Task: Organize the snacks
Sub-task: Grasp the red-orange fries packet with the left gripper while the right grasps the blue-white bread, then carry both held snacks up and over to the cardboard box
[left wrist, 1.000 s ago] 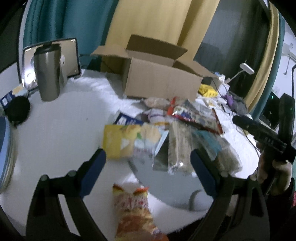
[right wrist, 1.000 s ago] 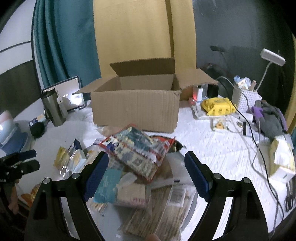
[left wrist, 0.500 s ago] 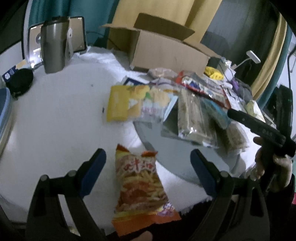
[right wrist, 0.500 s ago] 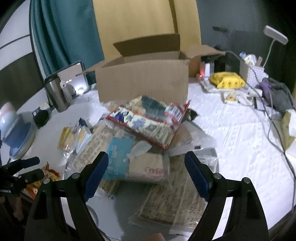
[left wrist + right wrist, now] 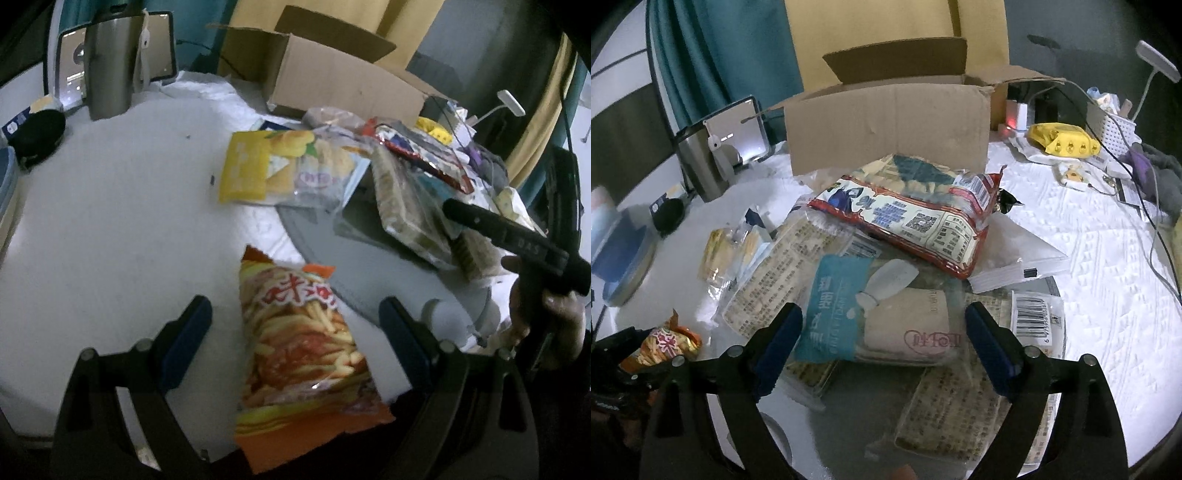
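Observation:
An orange bag of potato sticks [image 5: 303, 350] lies on the white table near its front edge. My left gripper [image 5: 291, 306] hangs open above it, one finger on each side, without touching it. On a grey round tray [image 5: 864, 398] sits a heap of snack packets. A teal-and-beige packet [image 5: 886, 325] lies between the fingers of my right gripper [image 5: 882, 314], whose jaws are opening and whose pads stand clear of it. A red-edged packet [image 5: 916, 221] tops the heap. A yellow biscuit packet [image 5: 266, 166] lies to its left. An open cardboard box [image 5: 886, 125] stands behind.
A steel tumbler [image 5: 110, 62] and a tablet [image 5: 159, 44] stand at the back left, with a black round case [image 5: 37, 133] near them. A yellow power strip [image 5: 1063, 140], cables, a white basket [image 5: 1115, 129] and a desk lamp [image 5: 1156, 62] crowd the right. A person's hand [image 5: 546, 325] holds the right gripper.
Both grippers have sunk and tipped downward toward the table. The orange bag has come up between the left fingers in view. The snack heap now fills the right view.

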Demonstrator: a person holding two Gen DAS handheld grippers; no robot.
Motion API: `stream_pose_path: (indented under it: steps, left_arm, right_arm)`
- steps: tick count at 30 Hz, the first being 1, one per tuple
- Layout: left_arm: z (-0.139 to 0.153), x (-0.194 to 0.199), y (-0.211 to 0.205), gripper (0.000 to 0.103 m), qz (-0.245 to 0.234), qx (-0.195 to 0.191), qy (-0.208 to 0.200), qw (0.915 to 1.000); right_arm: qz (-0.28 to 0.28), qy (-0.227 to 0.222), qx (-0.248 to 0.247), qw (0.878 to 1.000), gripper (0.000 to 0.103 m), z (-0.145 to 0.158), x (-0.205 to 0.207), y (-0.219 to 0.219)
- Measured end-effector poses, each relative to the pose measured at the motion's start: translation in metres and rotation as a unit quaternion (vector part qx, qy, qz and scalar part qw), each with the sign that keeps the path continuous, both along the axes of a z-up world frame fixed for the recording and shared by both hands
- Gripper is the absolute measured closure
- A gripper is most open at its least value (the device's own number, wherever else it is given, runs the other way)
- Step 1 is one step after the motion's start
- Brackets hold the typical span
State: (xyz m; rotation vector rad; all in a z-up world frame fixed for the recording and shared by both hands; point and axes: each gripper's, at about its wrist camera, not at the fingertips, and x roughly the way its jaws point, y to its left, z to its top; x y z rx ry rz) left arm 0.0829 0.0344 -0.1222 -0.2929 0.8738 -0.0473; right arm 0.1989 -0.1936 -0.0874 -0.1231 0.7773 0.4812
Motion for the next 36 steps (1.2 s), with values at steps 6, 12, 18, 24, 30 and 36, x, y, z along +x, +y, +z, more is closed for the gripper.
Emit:
stream_pose_path:
  steps: [6, 12, 18, 24, 30, 36]
  left_arm:
    - [0.002, -0.002, 0.001, 0.054, 0.004, 0.006, -0.01, 0.9999]
    - [0.012, -0.005, -0.008, 0.056, -0.006, 0.02, -0.032, 0.9993]
    - [0.02, -0.006, -0.01, 0.057, -0.001, 0.025, -0.046, 0.9986]
    - [0.032, -0.005, -0.009, 0.057, 0.0, 0.029, -0.064, 0.9976]
    - [0.046, -0.002, -0.003, 0.057, 0.005, 0.037, -0.086, 0.9956]
    - [0.059, 0.005, -0.001, 0.057, 0.008, 0.046, -0.106, 0.9933]
  right_arm:
    - [0.002, -0.013, -0.021, 1.0, 0.012, -0.003, -0.003, 0.006]
    - [0.014, -0.016, -0.027, 0.999, 0.012, -0.008, -0.004, 0.014]
    - [0.039, -0.008, -0.015, 0.999, 0.035, -0.004, -0.009, 0.013]
    - [0.063, -0.016, -0.001, 0.998, 0.038, 0.005, -0.021, 0.016]
    - [0.078, -0.031, 0.016, 0.996, 0.038, 0.022, -0.029, 0.017]
    - [0.079, -0.039, 0.024, 0.996, 0.038, 0.035, -0.03, 0.015]
